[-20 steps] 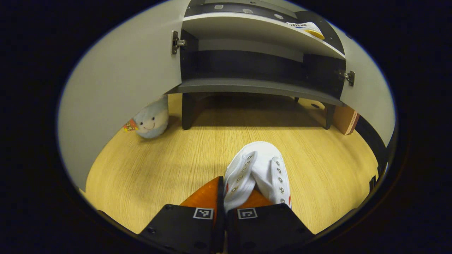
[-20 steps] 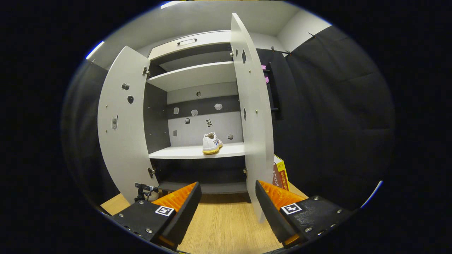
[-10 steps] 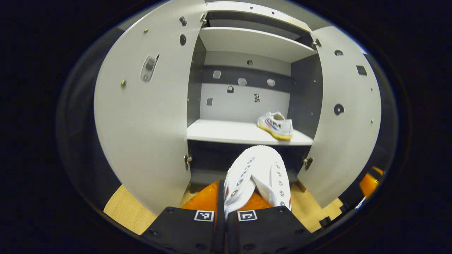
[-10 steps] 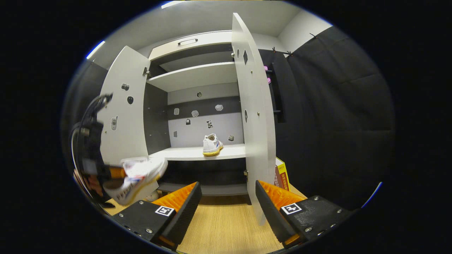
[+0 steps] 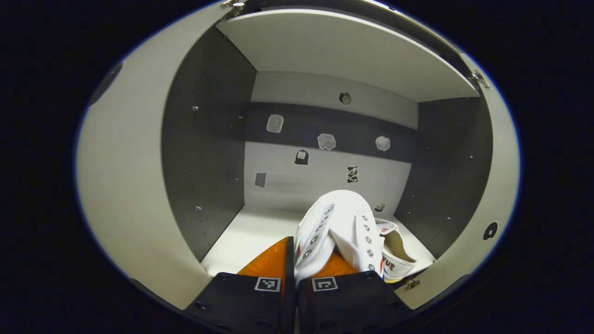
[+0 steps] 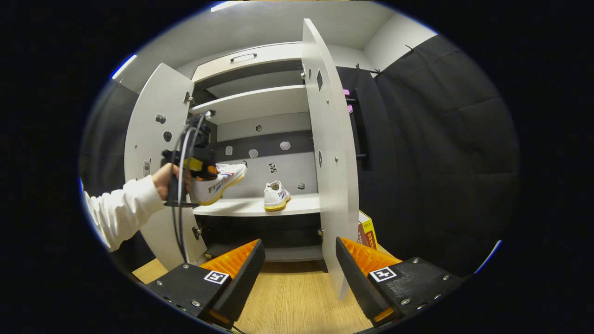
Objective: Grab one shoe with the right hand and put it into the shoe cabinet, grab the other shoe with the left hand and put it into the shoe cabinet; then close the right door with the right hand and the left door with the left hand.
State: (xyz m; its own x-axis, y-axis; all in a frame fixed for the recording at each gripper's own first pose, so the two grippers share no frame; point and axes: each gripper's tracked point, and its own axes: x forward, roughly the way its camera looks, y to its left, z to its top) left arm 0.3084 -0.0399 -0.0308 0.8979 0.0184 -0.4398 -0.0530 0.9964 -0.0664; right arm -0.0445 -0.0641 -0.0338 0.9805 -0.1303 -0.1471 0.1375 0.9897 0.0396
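Left gripper view: the left claw (image 5: 312, 260) is clamped on a white shoe (image 5: 341, 225), both fingers pressing its upper near the eyelet rows, toe pointing into the shoe cabinet (image 5: 204, 139). The middle shelf (image 5: 246, 236) lies just below and ahead of the held shoe, which seems not yet to rest on it. The other shoe (image 5: 394, 255) sits on that shelf, just beside the held one toward the cabinet's right wall, its opening facing the camera.

Right gripper view: the right claw (image 6: 299, 260) stands with its fingers wide apart, holding nothing, low in front of the cabinet above the wooden floor (image 6: 292, 301). The right door (image 6: 332, 162) hangs open, edge-on just beyond it; the left door (image 6: 155, 153) is open too. A sleeved hand (image 6: 162, 181) carries the left claw (image 6: 199, 169), with the held shoe (image 6: 218, 181) at the shelf's left front edge, above it; the shoe already placed (image 6: 276, 197) stands near the shelf (image 6: 297, 204) middle.

By my judgement the first shoe is stowed and the second is about to be set down. Letting it go, then shutting the right door and the left door, are left.
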